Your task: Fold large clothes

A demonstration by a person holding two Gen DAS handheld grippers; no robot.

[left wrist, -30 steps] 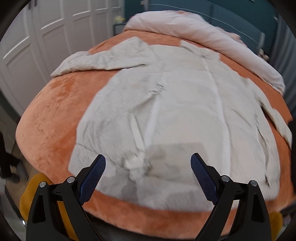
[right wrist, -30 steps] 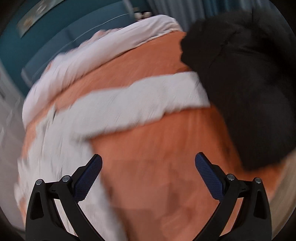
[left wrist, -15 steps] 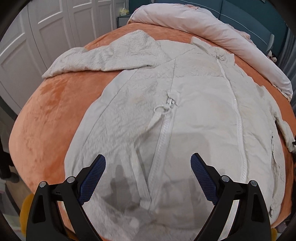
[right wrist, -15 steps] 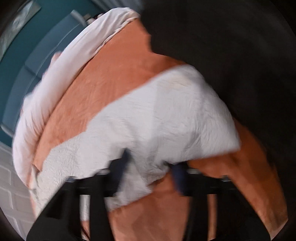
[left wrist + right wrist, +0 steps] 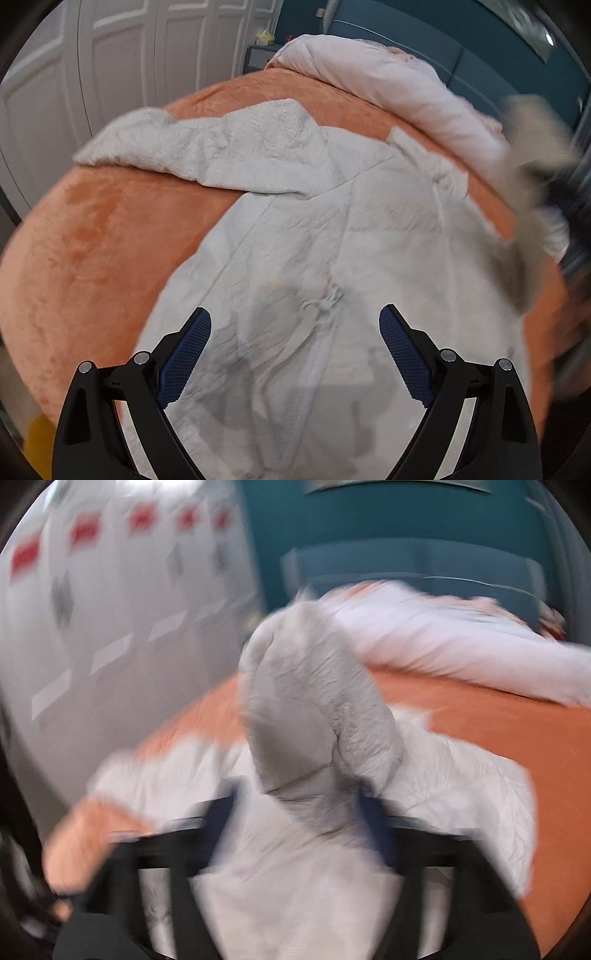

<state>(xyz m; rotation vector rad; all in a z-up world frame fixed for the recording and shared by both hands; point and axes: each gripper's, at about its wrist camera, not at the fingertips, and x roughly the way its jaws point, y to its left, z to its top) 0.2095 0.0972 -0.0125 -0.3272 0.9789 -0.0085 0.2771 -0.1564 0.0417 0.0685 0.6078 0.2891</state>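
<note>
Spread flat across orange plush bed cover (image 5: 92,258): pale grey quilted zip-front garment (image 5: 332,229), bare orange margin at left, rolled white duvet (image 5: 388,85) along far edge. Left gripper (image 5: 295,354) hovering above, jaws spread wide, empty. Right gripper (image 5: 299,823) blurred, jaws just reopening, sleeve bunched between pads.

Saw crinkled, matt cream cloth on the jacket (image 5: 369,229); plush, velvety orange fleece on the bedspread (image 5: 110,236). Noted smooth pale fabric on the far duvet (image 5: 399,88), matt black plastic and blue textured pads (image 5: 184,354).
</note>
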